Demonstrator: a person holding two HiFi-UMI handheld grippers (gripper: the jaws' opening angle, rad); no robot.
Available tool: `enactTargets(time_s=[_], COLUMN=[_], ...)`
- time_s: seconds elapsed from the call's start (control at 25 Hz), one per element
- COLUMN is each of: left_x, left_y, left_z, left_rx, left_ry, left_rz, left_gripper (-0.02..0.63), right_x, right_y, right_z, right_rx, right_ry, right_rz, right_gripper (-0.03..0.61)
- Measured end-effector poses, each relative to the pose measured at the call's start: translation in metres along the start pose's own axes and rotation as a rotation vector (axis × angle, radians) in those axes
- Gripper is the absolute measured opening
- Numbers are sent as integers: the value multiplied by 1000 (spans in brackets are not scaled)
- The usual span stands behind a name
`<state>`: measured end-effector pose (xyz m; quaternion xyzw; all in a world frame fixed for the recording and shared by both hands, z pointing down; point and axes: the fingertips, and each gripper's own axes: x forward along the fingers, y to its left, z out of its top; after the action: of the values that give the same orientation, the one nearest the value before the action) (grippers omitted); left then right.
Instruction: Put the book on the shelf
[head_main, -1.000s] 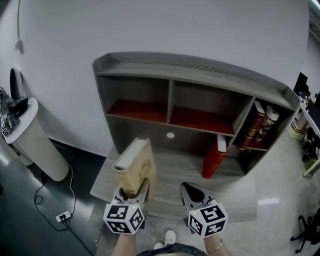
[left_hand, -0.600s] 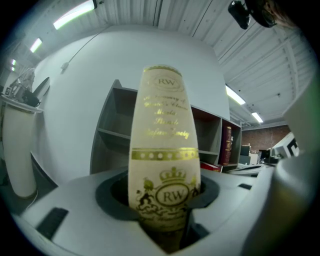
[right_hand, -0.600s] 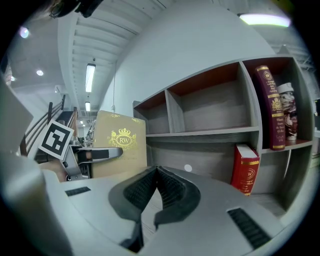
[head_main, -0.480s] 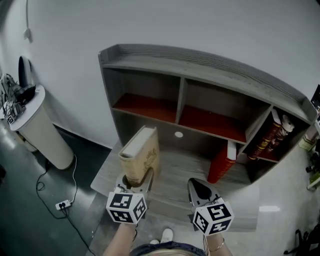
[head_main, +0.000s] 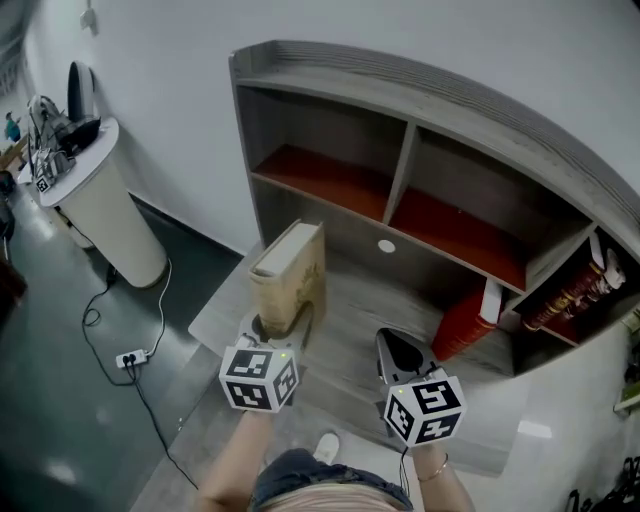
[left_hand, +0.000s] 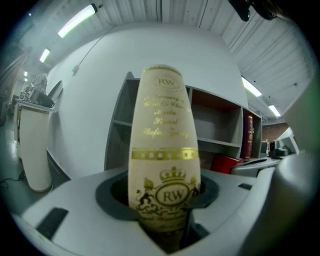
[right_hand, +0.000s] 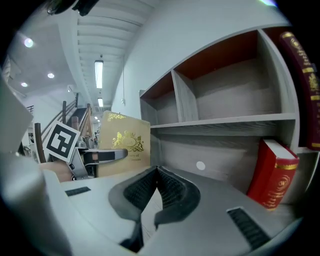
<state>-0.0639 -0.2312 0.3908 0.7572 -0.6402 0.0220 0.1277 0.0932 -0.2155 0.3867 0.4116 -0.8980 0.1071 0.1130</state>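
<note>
Jaws of the left gripper (left_hand: 165, 222) pinch the lower end of a cream book (left_hand: 162, 145), one on each cover, so the spine faces that gripper's camera with its gold lettering and a crowned "RW" crest. The book stands upright above the left end of the wide lower ledge (head_main: 350, 325) of the grey shelf unit (head_main: 405, 185), below its left red-floored compartment. Whether its foot touches the ledge I cannot tell.

The right gripper (right_hand: 156, 170) has its ribbed pads pressed together with nothing between them. It hovers over the same ledge, well to the right of the book.

Farther right a red book (head_main: 465, 320) leans on the ledge, and dark red books (head_main: 575, 295) slant in the end compartment. On the floor to the left are a white cylindrical stand (head_main: 105, 215) and a power strip (head_main: 130, 358).
</note>
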Motion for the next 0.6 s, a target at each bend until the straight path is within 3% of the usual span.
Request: enactTargets(time_s=[0.24, 0.6], left_x=[1, 7], left_y=[11, 31], left_z=[-5, -18], left_rx=[-14, 35], left_ry=[-11, -19], left_rz=[55, 110], left_gripper=[221, 221], right_x=[14, 30], right_y=[5, 16], right_z=[-9, -27], right_rx=[-1, 21], right_ry=[26, 54], right_rz=[57, 82], right_gripper=[9, 9])
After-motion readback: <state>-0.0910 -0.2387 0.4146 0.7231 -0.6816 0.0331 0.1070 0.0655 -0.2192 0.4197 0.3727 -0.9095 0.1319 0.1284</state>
